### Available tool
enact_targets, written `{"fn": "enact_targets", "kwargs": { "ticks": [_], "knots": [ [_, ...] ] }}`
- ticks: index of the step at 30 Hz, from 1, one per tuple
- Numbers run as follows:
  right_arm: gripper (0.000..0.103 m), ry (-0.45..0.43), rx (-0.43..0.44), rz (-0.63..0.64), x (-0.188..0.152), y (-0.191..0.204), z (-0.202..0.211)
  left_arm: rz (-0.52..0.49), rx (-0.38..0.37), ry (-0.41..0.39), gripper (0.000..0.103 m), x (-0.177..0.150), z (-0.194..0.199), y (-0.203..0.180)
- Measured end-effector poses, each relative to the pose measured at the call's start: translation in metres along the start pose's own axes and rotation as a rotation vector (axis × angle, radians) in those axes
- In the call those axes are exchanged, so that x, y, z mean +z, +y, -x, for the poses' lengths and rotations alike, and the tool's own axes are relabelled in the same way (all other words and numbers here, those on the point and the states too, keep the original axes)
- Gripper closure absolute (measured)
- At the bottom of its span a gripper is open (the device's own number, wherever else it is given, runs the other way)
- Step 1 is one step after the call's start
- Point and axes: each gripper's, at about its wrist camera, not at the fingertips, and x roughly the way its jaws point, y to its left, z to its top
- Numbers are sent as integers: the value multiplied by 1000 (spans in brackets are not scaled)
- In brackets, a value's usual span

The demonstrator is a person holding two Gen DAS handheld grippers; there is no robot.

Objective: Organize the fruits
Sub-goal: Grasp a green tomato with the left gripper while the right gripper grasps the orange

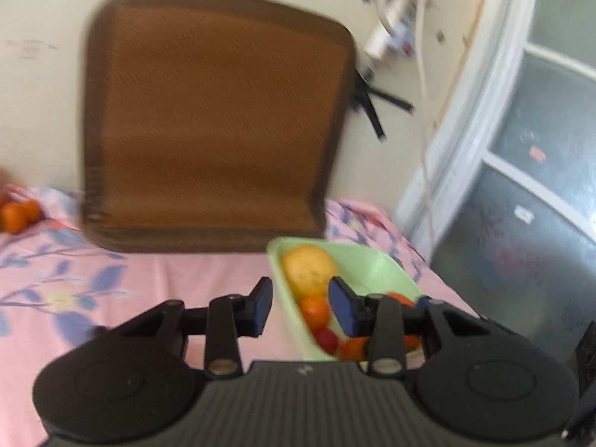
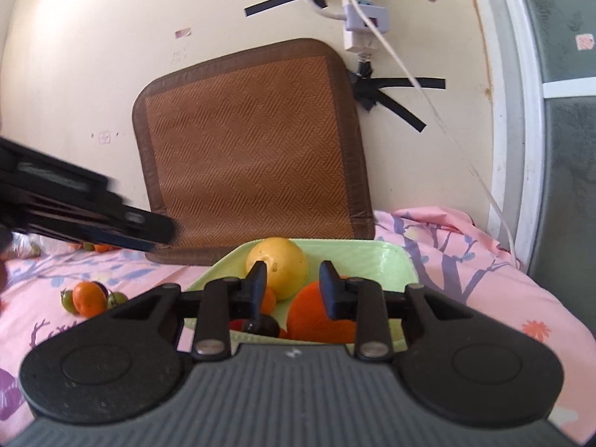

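Observation:
A light green tray (image 1: pixel 372 260) (image 2: pixel 376 257) sits on the pink floral bedsheet and holds a large yellow fruit (image 1: pixel 309 266) (image 2: pixel 277 266), small oranges (image 1: pixel 316 311), a red fruit (image 1: pixel 326 339), a big orange (image 2: pixel 316 316) and a dark fruit (image 2: pixel 266 326). My left gripper (image 1: pixel 301 307) is open and empty above the tray's left rim. My right gripper (image 2: pixel 292 290) is open and empty above the tray. Loose oranges (image 1: pixel 16 216) lie far left. An orange (image 2: pixel 88 298) with small green fruits (image 2: pixel 116 298) lies left of the tray. The left gripper's body (image 2: pixel 74 205) shows at the left.
A brown woven mat (image 1: pixel 216 123) (image 2: pixel 253 149) leans on the cream wall behind the tray. A white power strip with cables (image 2: pixel 363 18) is taped to the wall. A glass door (image 2: pixel 558 149) stands at the right. The bed edge is at the right.

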Motion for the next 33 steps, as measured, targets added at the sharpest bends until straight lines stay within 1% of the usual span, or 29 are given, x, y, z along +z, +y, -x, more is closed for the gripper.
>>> {"fn": "enact_targets", "kwargs": {
  "ticks": [2, 3, 6, 8, 10, 13, 16, 19, 20, 22, 23, 24, 26, 31, 32, 33],
  "knots": [
    [70, -24, 12, -13, 0, -2, 3, 38, 63, -37, 68, -5, 24, 25],
    [70, -33, 18, -20, 0, -2, 4, 59, 107, -48, 68, -10, 36, 39],
    [70, -55, 52, -31, 1, -1, 7, 115, 222, -53, 68, -29, 60, 75],
    [70, -43, 100, -46, 4, 3, 8, 149, 278, -36, 68, -43, 67, 95],
    [70, -3, 178, -46, 8, 14, 7, 194, 304, -22, 68, -53, 71, 112],
    [70, 44, 267, 44, 8, 44, 5, 251, 304, -18, 68, -59, 70, 128],
    [70, 93, 315, 170, 6, 79, -5, 259, 280, -20, 68, -59, 70, 131],
    [70, 139, 361, 226, 3, 104, -19, 249, 267, -16, 68, -67, 67, 133],
    [69, 151, 376, 238, 3, 111, -24, 264, 257, -6, 68, -68, 66, 136],
    [69, 162, 401, 271, 1, 125, -33, 277, 227, -38, 68, -69, 71, 139],
    [67, 167, 408, 287, 1, 131, -37, 284, 215, -46, 68, -69, 72, 140],
    [56, 173, 417, 309, 0, 138, -42, 296, 201, -51, 68, -69, 72, 142],
    [46, 165, 418, 354, -2, 149, -50, 317, 180, -63, 68, -70, 74, 146],
    [48, 188, 400, 491, -12, 170, -67, 360, 149, -72, 68, -71, 76, 153],
    [51, 195, 399, 519, -15, 173, -70, 361, 147, -73, 68, -71, 76, 153],
    [62, 200, 397, 545, -18, 174, -70, 358, 147, -75, 68, -71, 76, 153]
  ]
}}
